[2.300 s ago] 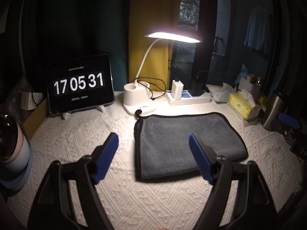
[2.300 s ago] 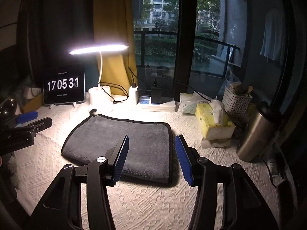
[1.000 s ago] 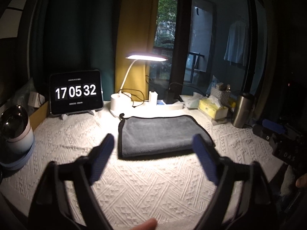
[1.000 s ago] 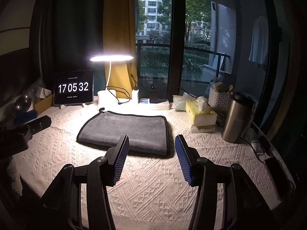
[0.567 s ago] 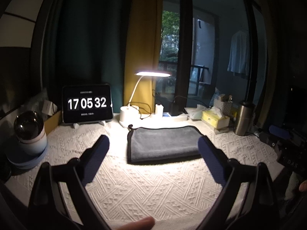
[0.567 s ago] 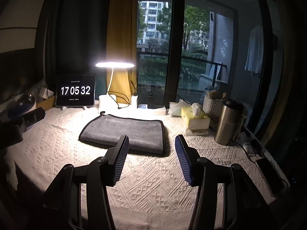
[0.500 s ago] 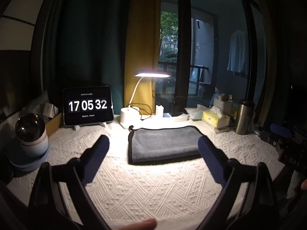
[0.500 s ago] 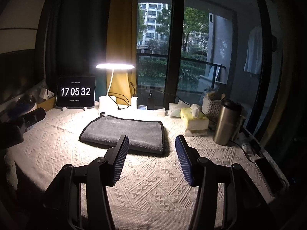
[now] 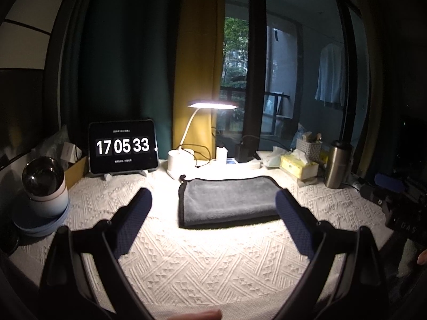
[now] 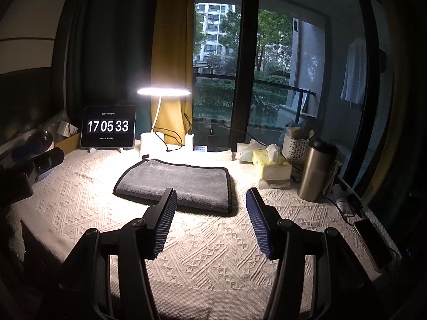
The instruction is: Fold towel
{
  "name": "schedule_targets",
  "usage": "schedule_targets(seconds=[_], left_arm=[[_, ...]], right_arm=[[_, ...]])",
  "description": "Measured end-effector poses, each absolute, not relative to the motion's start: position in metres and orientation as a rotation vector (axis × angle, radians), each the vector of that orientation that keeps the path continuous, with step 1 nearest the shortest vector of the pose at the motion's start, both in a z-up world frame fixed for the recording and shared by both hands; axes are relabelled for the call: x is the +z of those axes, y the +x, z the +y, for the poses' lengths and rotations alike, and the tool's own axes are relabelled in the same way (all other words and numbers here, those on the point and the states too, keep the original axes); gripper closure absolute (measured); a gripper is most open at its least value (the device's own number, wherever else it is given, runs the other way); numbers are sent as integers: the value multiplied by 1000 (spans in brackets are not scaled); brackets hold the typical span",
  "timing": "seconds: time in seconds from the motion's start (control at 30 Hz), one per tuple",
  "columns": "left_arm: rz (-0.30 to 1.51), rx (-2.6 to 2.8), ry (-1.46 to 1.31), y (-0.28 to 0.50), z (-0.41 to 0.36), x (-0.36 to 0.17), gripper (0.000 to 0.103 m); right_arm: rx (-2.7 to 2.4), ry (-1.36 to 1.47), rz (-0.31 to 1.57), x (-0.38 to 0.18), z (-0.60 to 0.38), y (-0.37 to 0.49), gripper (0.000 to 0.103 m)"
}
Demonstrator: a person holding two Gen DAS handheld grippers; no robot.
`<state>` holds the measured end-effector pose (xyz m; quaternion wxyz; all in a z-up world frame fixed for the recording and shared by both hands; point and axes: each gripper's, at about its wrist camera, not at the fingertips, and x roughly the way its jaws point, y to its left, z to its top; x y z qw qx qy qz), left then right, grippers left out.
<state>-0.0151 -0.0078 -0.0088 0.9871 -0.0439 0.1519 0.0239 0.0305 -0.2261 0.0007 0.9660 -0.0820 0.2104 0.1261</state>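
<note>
A grey towel [image 9: 226, 200] with a black edge lies folded flat on the white textured tablecloth, under the lamp; it also shows in the right wrist view [image 10: 178, 182]. My left gripper [image 9: 213, 208] is open and empty, held back from the towel near the table's front edge. My right gripper [image 10: 210, 208] is open and empty, also well short of the towel. The right gripper's body shows at the right edge of the left wrist view [image 9: 400, 208], and the left gripper's body at the left edge of the right wrist view [image 10: 24, 170].
At the back stand a tablet clock [image 9: 122, 146], a lit white desk lamp [image 9: 181, 160], a power strip [image 9: 240, 162], a tissue box [image 9: 299, 166], a basket [image 9: 309, 146] and a steel tumbler [image 9: 337, 164]. A round device [image 9: 44, 186] sits left. A phone [image 10: 372, 240] lies right.
Both grippers have pulled back and up from the towel, so it looks smaller and farther. The towel has not moved. The clock went from 17:05:31 to 17:05:33.
</note>
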Motion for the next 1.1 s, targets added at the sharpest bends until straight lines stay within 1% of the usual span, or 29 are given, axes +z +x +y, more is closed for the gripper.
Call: schedule_targets(seconds=[1.1], left_arm=[[337, 54, -100, -12, -7, -14, 8]], right_arm=[[252, -162, 434, -1, -229, 34, 46]])
